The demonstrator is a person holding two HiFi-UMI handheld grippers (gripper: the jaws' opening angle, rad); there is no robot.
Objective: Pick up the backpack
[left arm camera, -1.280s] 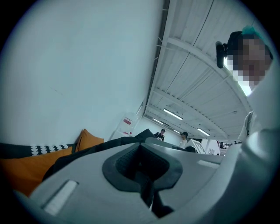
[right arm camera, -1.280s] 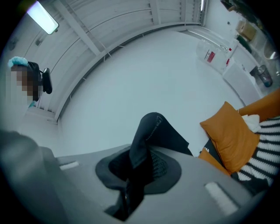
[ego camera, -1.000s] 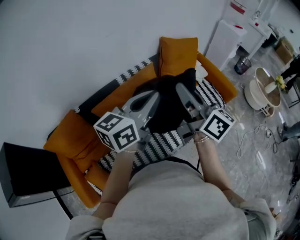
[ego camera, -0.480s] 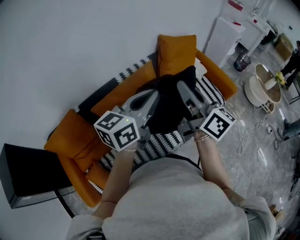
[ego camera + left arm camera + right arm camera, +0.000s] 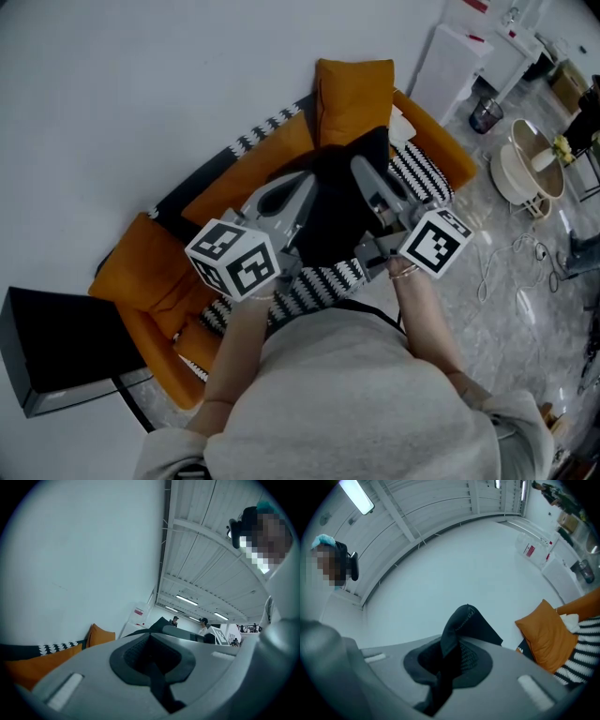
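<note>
1. Checking the right gripper (image 5: 445, 667): its jaws have just been closing and now sit together on a black strap (image 5: 457, 625) of the backpack (image 5: 339, 202). The fabric stands up out of the pad gap.
2. Left gripper (image 5: 152, 665): jaws together as well, with a dark strap (image 5: 158, 686) caught in the slot between the pads.
3. Backpack rests on the seat of the orange sofa (image 5: 267, 164), on the black-and-white patterned throw (image 5: 319, 286) and just below the orange cushion (image 5: 354, 94). The head view shows it no higher than a second ago, and both hands sit where they did.
4. Judgement: both grips look made and the lift has not yet begun. Raising both hands together should be next. A thin strap could slip if pulled unevenly.
5. Writing:
   - No brand shows on the backpack.
   - The white cabinet (image 5: 448, 75) carries a red-and-white label (image 5: 529, 550), too small to read.
   - Each marker cube (image 5: 234, 261) shows only black square codes.
</note>
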